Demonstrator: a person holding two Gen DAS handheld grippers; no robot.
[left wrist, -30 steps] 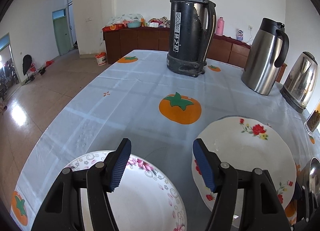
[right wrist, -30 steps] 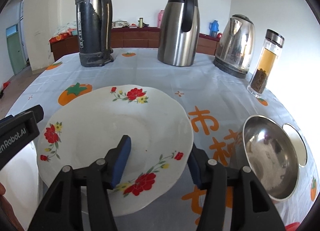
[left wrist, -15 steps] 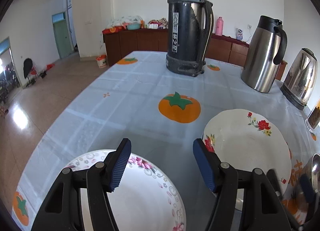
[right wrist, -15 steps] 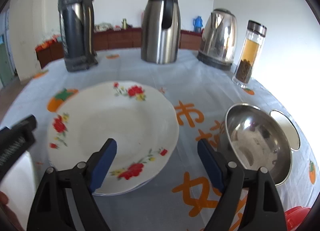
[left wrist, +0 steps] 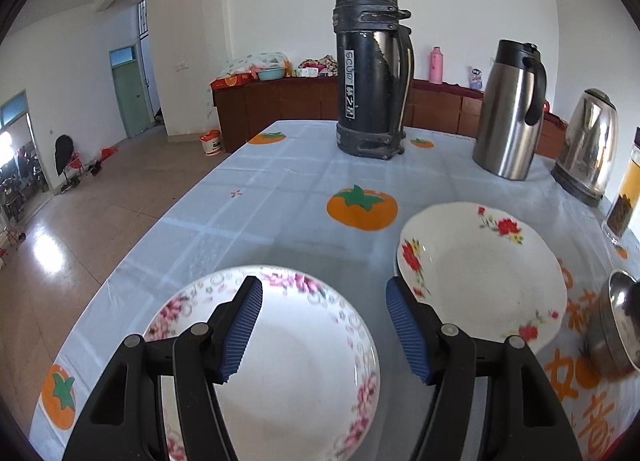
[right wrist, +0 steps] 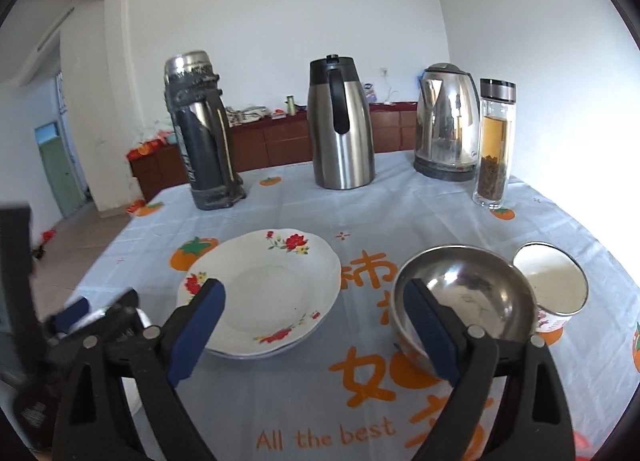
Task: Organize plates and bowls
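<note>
A white plate with red flowers (right wrist: pixel 264 293) lies on the tablecloth; it also shows in the left wrist view (left wrist: pixel 480 273). A white plate with a pink floral rim (left wrist: pixel 292 365) lies under my left gripper (left wrist: pixel 322 331), which is open and empty above it. A steel bowl (right wrist: pixel 464 301) sits right of the red-flower plate, with a white enamel bowl (right wrist: pixel 550 281) beside it. My right gripper (right wrist: pixel 316 331) is open and empty, raised above the table between plate and steel bowl.
At the back stand a black thermos (left wrist: pixel 370 73), a steel carafe (right wrist: pixel 340 121), an electric kettle (right wrist: pixel 446 121) and a glass tea bottle (right wrist: pixel 494 141). The table's left edge (left wrist: pixel 132 253) drops to the tiled floor.
My right gripper has opened wide, let go of the red-flower plate, and pulled back and up. The left gripper has drawn back a little over the pink-rimmed plate.
</note>
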